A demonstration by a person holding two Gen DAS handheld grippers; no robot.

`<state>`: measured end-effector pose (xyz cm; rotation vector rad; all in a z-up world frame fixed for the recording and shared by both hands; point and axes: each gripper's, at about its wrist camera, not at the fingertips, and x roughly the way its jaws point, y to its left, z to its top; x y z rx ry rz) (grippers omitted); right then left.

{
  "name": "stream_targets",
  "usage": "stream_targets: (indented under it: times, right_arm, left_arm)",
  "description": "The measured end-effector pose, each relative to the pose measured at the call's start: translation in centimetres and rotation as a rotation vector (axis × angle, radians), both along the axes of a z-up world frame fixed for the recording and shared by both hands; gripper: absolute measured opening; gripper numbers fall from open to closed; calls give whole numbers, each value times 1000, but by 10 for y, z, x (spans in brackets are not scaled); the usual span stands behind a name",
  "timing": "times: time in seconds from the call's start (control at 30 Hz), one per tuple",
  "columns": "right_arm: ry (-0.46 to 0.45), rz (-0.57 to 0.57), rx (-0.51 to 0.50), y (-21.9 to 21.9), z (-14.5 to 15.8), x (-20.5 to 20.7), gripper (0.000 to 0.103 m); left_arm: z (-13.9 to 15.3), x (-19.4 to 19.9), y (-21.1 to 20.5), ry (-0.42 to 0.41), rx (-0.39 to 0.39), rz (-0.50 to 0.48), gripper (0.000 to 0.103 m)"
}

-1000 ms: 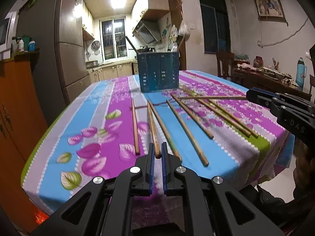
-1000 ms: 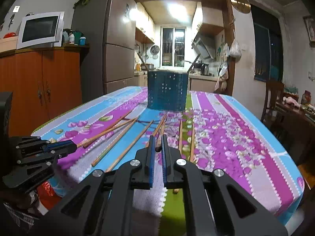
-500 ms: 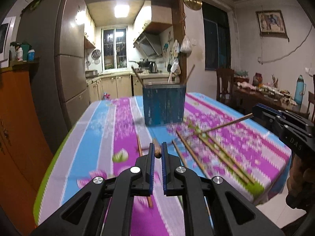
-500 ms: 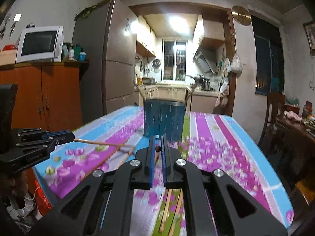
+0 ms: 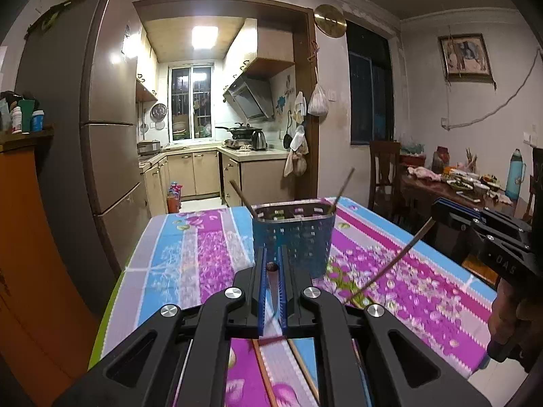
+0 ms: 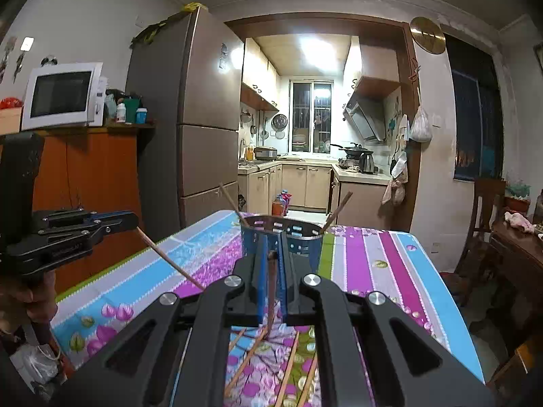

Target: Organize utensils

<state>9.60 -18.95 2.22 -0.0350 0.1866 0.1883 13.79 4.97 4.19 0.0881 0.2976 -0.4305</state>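
Note:
A blue perforated utensil holder [image 5: 293, 234] [image 6: 281, 237] stands mid-table on the flowered cloth, with two chopsticks [image 5: 342, 186] leaning in it. My left gripper [image 5: 272, 251] hovers just in front of the holder, shut on a wooden chopstick [image 5: 271, 267] that hangs down behind the pads. My right gripper [image 6: 272, 247] is raised the same way, shut on another chopstick [image 6: 271, 271]. Each shows in the other's view: the left gripper [image 6: 132, 218] with its slanting chopstick [image 6: 169, 257], the right gripper [image 5: 437, 208] with its stick [image 5: 390, 264]. Several loose chopsticks [image 6: 288, 369] lie on the cloth below.
The table [image 5: 163, 264] runs away toward a kitchen doorway. A tall fridge [image 5: 108, 142] and an orange cabinet [image 6: 95, 183] stand to the left. A wooden chair [image 5: 383, 169] and a cluttered side table [image 5: 441, 186] with a blue thermos [image 5: 514, 178] are on the right.
Both grippers have risen off the table and moved toward the holder, each lifting its chopstick clear of the cloth. The holder now looms closer, its rim in view.

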Motion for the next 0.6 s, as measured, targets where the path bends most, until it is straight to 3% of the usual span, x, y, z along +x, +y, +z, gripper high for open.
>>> stream_targets:
  times: [0.6]
  right_arm:
    - [-7,27,52,-12,29,24,5]
  left_arm:
    - [38,20,-11,-42,-22,-50,8]
